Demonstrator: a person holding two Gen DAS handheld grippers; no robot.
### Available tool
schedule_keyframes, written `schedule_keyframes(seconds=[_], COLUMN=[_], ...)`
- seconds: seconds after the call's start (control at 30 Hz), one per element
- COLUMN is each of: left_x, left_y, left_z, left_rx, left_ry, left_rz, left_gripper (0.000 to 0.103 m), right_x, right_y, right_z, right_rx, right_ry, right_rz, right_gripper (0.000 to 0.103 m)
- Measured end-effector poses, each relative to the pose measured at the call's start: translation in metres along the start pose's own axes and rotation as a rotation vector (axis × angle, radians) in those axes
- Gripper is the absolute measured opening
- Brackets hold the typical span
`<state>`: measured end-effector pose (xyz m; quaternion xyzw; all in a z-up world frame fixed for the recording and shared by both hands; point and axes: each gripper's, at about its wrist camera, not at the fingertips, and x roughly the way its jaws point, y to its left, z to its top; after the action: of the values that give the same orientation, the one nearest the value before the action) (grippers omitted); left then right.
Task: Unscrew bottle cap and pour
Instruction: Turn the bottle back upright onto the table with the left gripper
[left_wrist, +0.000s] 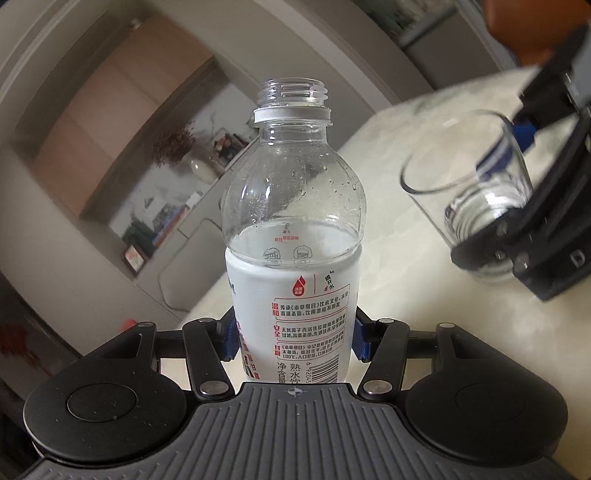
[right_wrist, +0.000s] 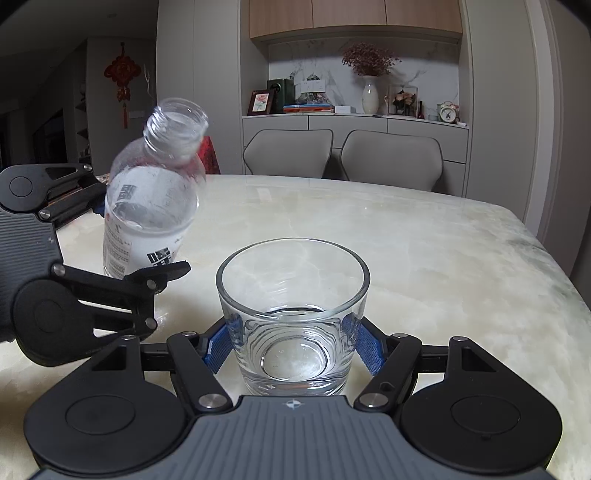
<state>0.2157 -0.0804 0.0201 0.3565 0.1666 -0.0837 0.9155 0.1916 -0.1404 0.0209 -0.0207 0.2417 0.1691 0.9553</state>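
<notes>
My left gripper (left_wrist: 293, 338) is shut on a clear plastic water bottle (left_wrist: 291, 229) with a white label, its neck open and capless, part full of water. In the right wrist view the bottle (right_wrist: 151, 192) is at the left, tilted with its mouth toward the glass, held by the left gripper (right_wrist: 140, 254). My right gripper (right_wrist: 293, 345) is shut on a clear glass tumbler (right_wrist: 293, 314) that stands on the table and holds a little water. The glass (left_wrist: 469, 195) and right gripper (left_wrist: 517, 184) also show at the right of the left wrist view. No cap is in view.
The cream marble table (right_wrist: 406, 240) stretches ahead and to the right. Two grey chairs (right_wrist: 343, 151) stand at its far edge. Behind them is a sideboard (right_wrist: 351, 122) with a vase, frames and books.
</notes>
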Motion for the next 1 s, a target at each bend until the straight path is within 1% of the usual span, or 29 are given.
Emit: schedule_keyframes(seconds=[0.07,0.13,0.3,0.4,0.53,0.63,0.9,0.97,1.0], left_x=[-0.001,-0.002,0.0,-0.003,-0.005,-0.005,-0.003,-0.004,-0.005], left_y=[0.013,0.024,0.05,0.056,0.061,0.063,0.068,0.068,0.068], left_z=[-0.001,-0.003,-0.02,-0.029,-0.037,-0.044,-0.052,-0.053,-0.053], left_rx=[-0.101,-0.175,-0.398,-0.463,-0.528,-0.569,-0.62,-0.624,-0.624], left_ry=[0.003,0.006,0.0,-0.005,-0.014,-0.035,-0.042,-0.044,-0.046], left_rz=[-0.04,-0.07,-0.137,-0.151,-0.169,-0.168,-0.169,-0.167,-0.164], left_gripper=[0.056,0.056,0.056,0.056,0.056,0.056,0.058,0.058,0.058], right_x=[0.0,0.0,0.001,0.001,0.001,0.001,0.0,0.0,0.001], right_y=[0.001,0.002,0.004,0.004,0.005,0.006,0.007,0.007,0.007], right_z=[0.0,0.001,0.002,0.001,0.001,0.001,-0.001,-0.001,-0.001], right_rx=[0.004,0.005,0.01,0.013,0.019,0.022,0.033,0.03,0.027], right_ry=[0.0,0.0,0.0,-0.001,-0.003,-0.004,-0.003,-0.001,0.001], right_rz=[-0.002,-0.004,-0.011,-0.016,-0.025,-0.031,-0.042,-0.044,-0.042], right_gripper=[0.073,0.073,0.073,0.073,0.073,0.073,0.073,0.075,0.077])
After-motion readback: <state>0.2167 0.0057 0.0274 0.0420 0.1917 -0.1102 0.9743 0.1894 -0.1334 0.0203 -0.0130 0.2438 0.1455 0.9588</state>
